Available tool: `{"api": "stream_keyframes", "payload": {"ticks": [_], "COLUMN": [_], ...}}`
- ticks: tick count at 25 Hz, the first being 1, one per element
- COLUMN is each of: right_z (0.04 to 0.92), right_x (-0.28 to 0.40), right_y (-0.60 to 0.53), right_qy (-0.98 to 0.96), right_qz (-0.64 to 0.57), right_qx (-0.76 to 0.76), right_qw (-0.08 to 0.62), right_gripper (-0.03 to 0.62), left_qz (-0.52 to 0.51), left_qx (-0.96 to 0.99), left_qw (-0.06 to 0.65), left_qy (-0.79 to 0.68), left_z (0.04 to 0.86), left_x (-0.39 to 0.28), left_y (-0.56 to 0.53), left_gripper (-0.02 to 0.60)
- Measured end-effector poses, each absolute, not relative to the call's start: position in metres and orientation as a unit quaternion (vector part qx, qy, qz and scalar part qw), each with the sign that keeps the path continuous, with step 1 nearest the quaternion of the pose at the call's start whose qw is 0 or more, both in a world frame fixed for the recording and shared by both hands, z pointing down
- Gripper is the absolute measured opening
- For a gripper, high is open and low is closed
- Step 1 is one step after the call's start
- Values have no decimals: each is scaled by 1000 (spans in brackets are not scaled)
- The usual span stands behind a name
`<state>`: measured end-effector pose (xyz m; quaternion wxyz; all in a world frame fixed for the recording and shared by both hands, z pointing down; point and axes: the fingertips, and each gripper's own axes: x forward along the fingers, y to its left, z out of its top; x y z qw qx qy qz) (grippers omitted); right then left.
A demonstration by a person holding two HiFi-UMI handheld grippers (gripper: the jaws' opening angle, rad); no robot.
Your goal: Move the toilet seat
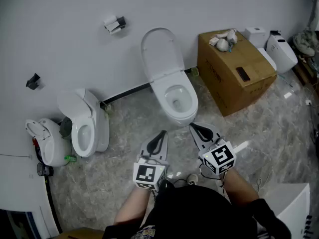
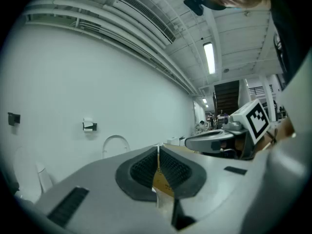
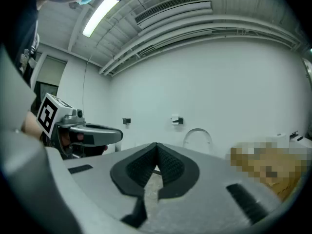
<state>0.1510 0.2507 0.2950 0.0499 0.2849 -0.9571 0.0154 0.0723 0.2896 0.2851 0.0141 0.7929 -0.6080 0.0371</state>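
The left gripper [image 1: 162, 134] and right gripper [image 1: 194, 127] are both closed with nothing between the jaws. They are held about level, side by side, just short of the toilet [image 1: 180, 114], and neither touches it. The seat [image 1: 168, 94] seems to lie flat on the bowl, though I cannot be sure. The lid [image 1: 158, 54] stands upright against the wall [image 1: 75, 14]. As I judge it, the task has not started: reaching in, taking the seat's edge and swinging it all remain. A box [image 1: 234, 76] stands to the right and a second toilet [image 1: 85, 126] to the left, on the marbled floor [image 1: 134, 133].
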Motion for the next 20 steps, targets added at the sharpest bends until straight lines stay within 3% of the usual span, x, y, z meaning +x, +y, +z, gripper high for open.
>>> {"api": "stream_keyframes", "payload": {"ticks": [20], "right_z": [294], "right_x": [117], "right_y": [232], "right_qy": [-952], "right_qz": [28], "right_qx": [303], "right_qw": [33], "right_gripper": [8], "left_qz": [36], "left_qx": [798], "left_qw": [22], "left_qy": [-601], "left_z": [289], "left_x": [31], "left_y": [270], "left_gripper": [15]}}
